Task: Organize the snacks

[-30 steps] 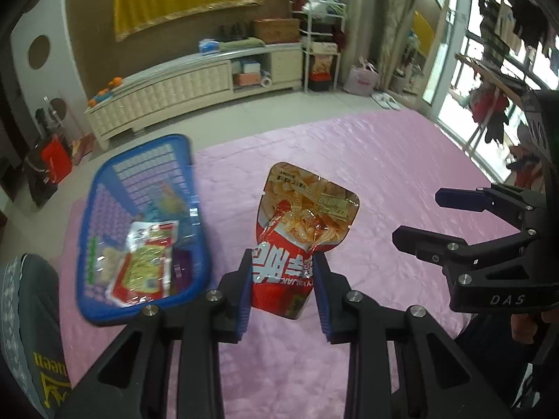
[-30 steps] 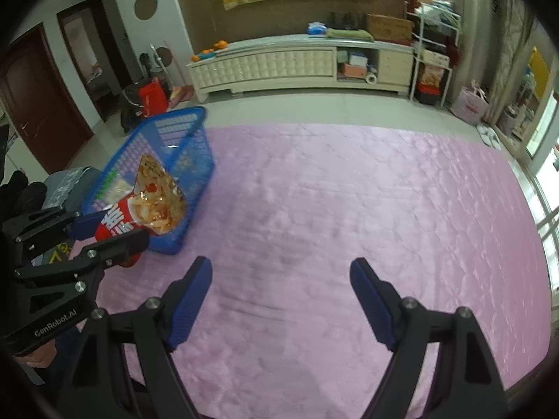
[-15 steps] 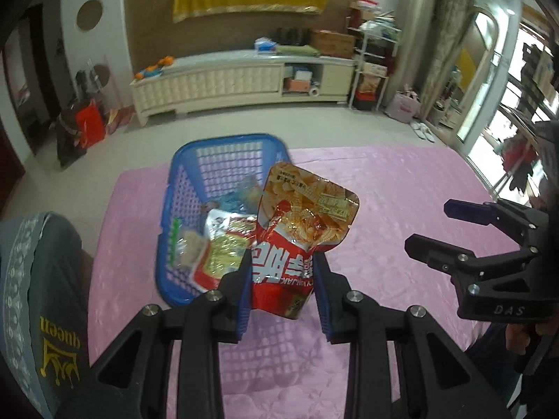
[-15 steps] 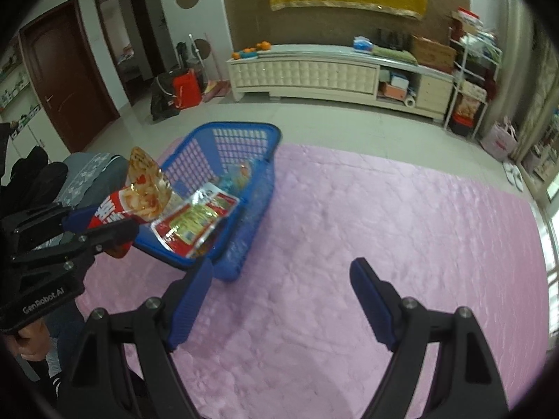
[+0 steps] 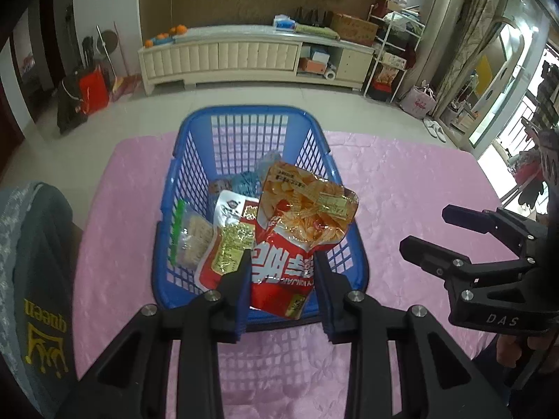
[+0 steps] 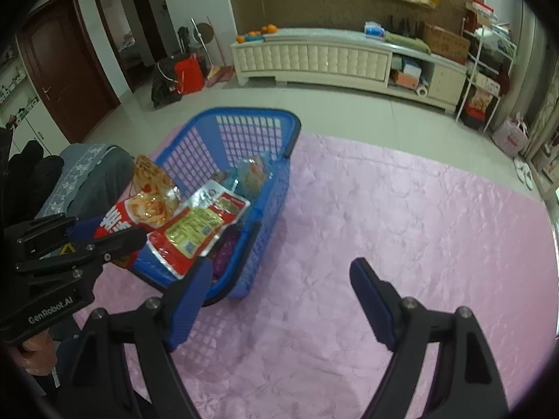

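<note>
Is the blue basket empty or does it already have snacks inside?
Not empty. The basket holds several packets, among them a red-and-white one.

Soft daylight enters from windows (image 5: 503, 80) at right; fisheye edges bend and darken, glare on snack bag (image 5: 300, 223).

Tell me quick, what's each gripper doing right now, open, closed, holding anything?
Left gripper: closed on the red chip bag, held over the blue basket.
Right gripper: open, holding nothing, above the pink cloth.
</note>
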Motion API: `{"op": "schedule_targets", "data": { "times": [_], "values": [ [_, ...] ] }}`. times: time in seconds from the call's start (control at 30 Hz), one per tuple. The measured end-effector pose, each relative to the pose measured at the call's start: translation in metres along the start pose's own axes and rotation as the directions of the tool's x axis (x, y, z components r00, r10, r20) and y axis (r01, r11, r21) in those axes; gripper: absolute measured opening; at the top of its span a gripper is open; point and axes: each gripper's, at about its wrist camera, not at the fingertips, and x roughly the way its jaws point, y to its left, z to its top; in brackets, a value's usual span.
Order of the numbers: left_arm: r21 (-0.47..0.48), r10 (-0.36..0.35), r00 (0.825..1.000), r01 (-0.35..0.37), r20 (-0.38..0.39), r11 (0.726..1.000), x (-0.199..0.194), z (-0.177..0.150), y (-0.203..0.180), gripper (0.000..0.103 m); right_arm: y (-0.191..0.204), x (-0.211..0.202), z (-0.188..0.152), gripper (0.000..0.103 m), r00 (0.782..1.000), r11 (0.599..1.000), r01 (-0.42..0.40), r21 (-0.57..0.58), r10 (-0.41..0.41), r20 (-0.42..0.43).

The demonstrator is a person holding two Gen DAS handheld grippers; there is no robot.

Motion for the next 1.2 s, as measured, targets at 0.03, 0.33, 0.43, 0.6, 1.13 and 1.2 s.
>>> {"op": "schedule_targets", "data": {
  "times": [0.03,0.33,0.43,0.6,1.13,1.2],
  "values": [
    [-0.003,-0.001,1.0,0.001,-0.012,1.0,0.007,0.0,0.002,0.03,-0.002,0.002,0.0,0.084,1.0,1.0,0.002,0.002,-0.002,-0.004],
    [0.004,0.003,0.998,-0.002,-0.068,1.0,0.041,0.003,-0.001,0.032,-0.02,0.027,-0.001,0.084,0.998,0.999,0.004,0.047,-0.001,-0.055],
    [0.033,0.02,0.996,-0.017,-0.086,0.999,0.049,0.002,-0.008,0.034,-0.023,0.03,-0.002,0.084,0.998,0.998,-0.003,0.058,0.006,-0.058],
    [0.124,0.058,0.992,-0.044,-0.11,0.991,0.058,-0.004,-0.024,0.048,-0.024,0.027,-0.007,0.084,0.998,0.998,-0.005,0.061,0.009,-0.058],
    [0.081,0.022,1.0,-0.021,-0.004,0.996,-0.01,-0.022,-0.034,0.062,-0.03,-0.03,-0.02,0.084,1.0,0.995,0.001,0.099,-0.003,0.018],
    [0.092,0.025,0.999,-0.028,0.034,0.995,-0.027,-0.029,-0.041,0.062,-0.031,-0.042,-0.025,0.084,0.999,0.994,-0.008,0.11,0.004,0.035]
  ]
}}
